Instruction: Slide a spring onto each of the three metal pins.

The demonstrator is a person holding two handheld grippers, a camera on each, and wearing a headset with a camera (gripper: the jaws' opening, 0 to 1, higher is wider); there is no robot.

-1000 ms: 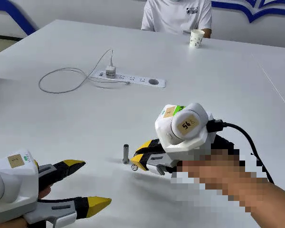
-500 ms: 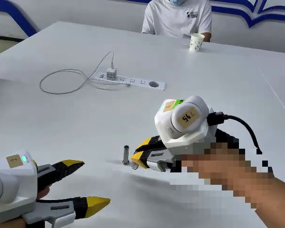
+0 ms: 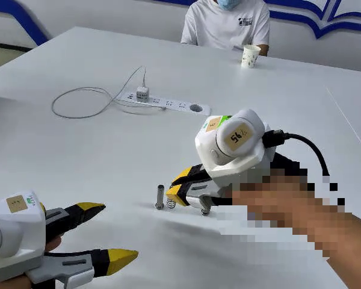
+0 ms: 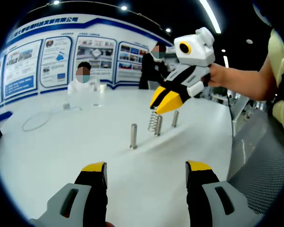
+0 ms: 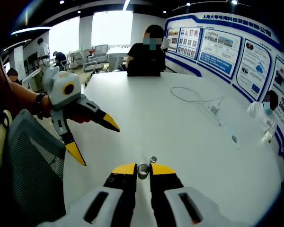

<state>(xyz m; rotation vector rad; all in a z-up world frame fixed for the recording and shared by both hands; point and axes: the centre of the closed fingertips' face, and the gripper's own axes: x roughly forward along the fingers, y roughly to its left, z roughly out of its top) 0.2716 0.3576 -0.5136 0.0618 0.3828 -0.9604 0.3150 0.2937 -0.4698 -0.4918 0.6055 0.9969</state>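
1. Spring [image 3: 171, 203] sits low centre in the head view, clamped between the jaws of the right hand-held gripper [image 3: 175, 194], just right of a bare pin [image 3: 160, 197] on the desk [image 3: 108, 150].
2. Left hand-held gripper [image 3: 117, 232], lower left, has its jaws wide apart and holds nothing.
3. Risk: lowered off-axis, the coils could catch the pin's top or topple it, and a slack grip could let the spring jump away.
4. Hard to read: in the left gripper view another pin [image 4: 175, 118] stands right of the spring. A thin post against the coils may be the third, but I cannot tell whether the spring rings it.
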